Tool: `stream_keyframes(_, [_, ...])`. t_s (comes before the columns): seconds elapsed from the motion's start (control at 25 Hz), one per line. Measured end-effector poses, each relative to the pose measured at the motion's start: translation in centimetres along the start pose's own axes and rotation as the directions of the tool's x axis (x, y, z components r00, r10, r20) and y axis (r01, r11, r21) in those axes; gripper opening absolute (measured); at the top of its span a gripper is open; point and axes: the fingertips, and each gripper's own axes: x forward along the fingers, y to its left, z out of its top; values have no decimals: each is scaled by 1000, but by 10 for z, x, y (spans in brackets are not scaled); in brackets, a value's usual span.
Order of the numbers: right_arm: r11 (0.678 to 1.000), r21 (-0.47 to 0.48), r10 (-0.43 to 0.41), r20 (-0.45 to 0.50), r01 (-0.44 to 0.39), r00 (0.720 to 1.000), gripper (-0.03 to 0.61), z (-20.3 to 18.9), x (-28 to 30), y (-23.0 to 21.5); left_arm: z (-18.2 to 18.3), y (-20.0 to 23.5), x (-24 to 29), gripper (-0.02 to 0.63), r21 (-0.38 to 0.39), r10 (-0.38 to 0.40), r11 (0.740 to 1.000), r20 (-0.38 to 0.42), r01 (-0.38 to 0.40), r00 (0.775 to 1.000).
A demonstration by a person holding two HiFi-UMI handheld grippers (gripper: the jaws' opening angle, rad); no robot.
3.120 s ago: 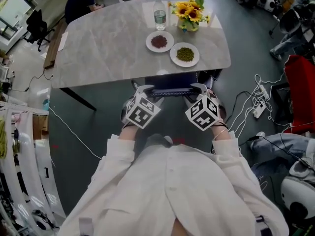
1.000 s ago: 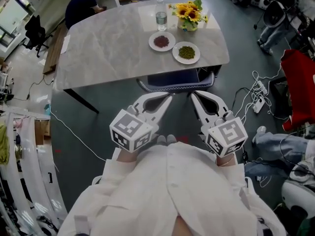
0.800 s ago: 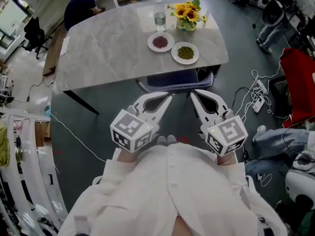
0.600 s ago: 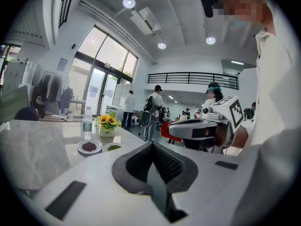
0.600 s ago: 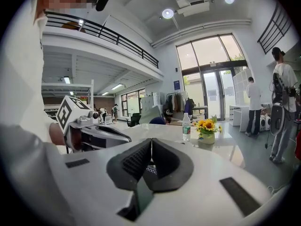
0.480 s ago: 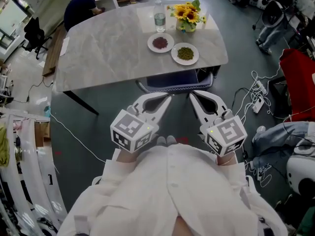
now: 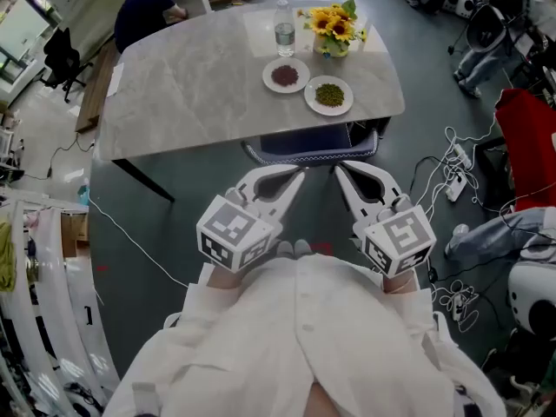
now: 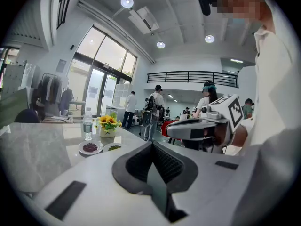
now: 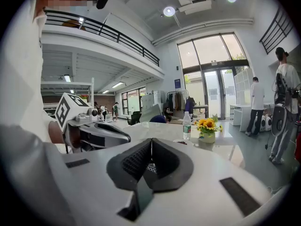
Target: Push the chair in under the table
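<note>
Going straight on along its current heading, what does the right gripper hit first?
Most likely the chair back tucked at the table edge: the right gripper, tongs shut, aims at it from close by. Height is unclear, so it might pass just over.

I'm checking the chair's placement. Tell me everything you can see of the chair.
The chair sits mostly hidden under the grey marble-look table, at its near edge. Only a strip shows: a dark blue panel, seemingly upholstered, edged by a curved pale band on the person's side. It looks upright. The left gripper and right gripper, both shut, hang short of it without touching.
</note>
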Motion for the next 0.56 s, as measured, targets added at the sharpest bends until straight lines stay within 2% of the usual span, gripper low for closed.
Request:
stream_keyframes(0.16, [1000,-1,-3,-2,3,1000,32,2,1,-1,1,0,-1,14,18,0,1000,1,0,1000])
stream_keyframes(0.4, [1000,-11,-3,-16,2,1000,32,0,4,-6,1,2,1,14,2,-5,1000,2,5,1000])
stream_keyframes(0.56, [1000,-13,-14,-24,13,1000,32,0,4,-10,-3,2,2,14,21,-3,1000,-20,3,1000])
